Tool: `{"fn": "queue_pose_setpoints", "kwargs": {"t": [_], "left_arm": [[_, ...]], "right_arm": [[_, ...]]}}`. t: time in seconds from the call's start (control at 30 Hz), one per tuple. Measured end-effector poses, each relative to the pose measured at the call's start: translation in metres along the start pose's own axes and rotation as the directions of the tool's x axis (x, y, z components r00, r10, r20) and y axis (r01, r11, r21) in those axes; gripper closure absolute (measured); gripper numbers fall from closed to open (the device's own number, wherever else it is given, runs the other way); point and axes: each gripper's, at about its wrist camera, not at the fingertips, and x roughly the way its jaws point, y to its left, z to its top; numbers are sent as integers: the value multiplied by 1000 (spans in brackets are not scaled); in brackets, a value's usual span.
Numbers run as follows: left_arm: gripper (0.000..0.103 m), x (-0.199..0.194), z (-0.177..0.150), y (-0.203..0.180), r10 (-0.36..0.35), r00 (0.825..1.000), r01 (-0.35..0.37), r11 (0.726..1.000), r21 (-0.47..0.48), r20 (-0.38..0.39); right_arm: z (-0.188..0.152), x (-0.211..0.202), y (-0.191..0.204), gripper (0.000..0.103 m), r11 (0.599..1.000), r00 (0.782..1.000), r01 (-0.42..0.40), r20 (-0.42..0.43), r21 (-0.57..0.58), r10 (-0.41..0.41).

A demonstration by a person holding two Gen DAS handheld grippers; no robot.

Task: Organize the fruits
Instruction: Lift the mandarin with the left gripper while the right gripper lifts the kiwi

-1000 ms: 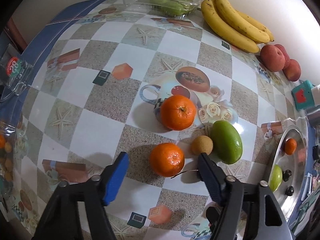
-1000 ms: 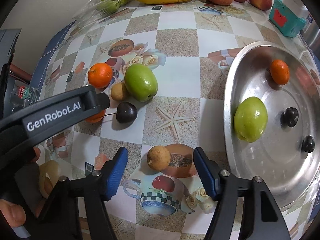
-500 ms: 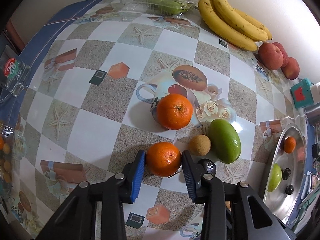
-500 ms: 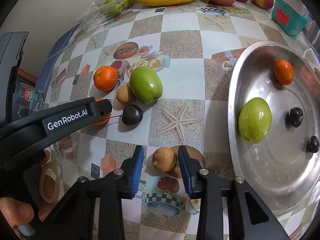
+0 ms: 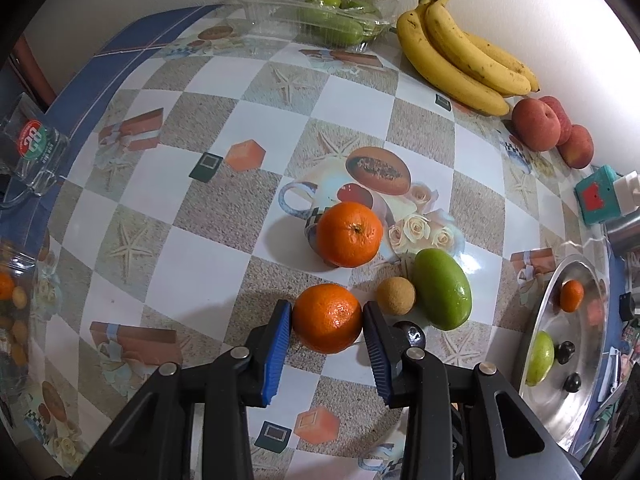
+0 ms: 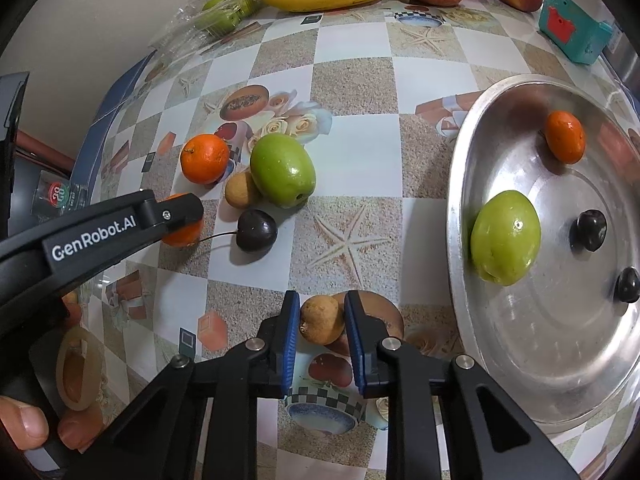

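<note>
My left gripper (image 5: 326, 322) is shut on an orange (image 5: 327, 318) resting on the patterned table. Behind it lie a second orange (image 5: 349, 234), a small brown fruit (image 5: 395, 295), a green mango (image 5: 442, 288) and a dark cherry (image 5: 411, 332). My right gripper (image 6: 321, 320) is shut on another small brown fruit (image 6: 321, 319). To its right a silver tray (image 6: 560, 380) holds a green fruit (image 6: 505, 237), a small orange (image 6: 565, 142) and two dark cherries (image 6: 591, 229). The left gripper's arm (image 6: 100, 232) shows in the right wrist view.
Bananas (image 5: 460, 52), red apples (image 5: 538, 124) and a clear box of green fruit (image 5: 332, 20) line the back wall. A teal box (image 5: 598, 196) stands by the tray. A glass (image 5: 34, 148) sits at the left edge.
Both grippers moved forward and closed from wide open: the left onto the near orange, the right onto the small brown fruit.
</note>
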Motion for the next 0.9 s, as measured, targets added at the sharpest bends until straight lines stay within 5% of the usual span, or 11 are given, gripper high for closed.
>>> {"fn": "queue_pose_setpoints", "kwargs": {"t": [0.9], "left_arm": [[64, -32, -2, 3, -11, 997, 11, 1000, -3, 76]], "right_arm": [[3, -37, -8, 81, 997, 994, -68, 92, 29, 66]]}}
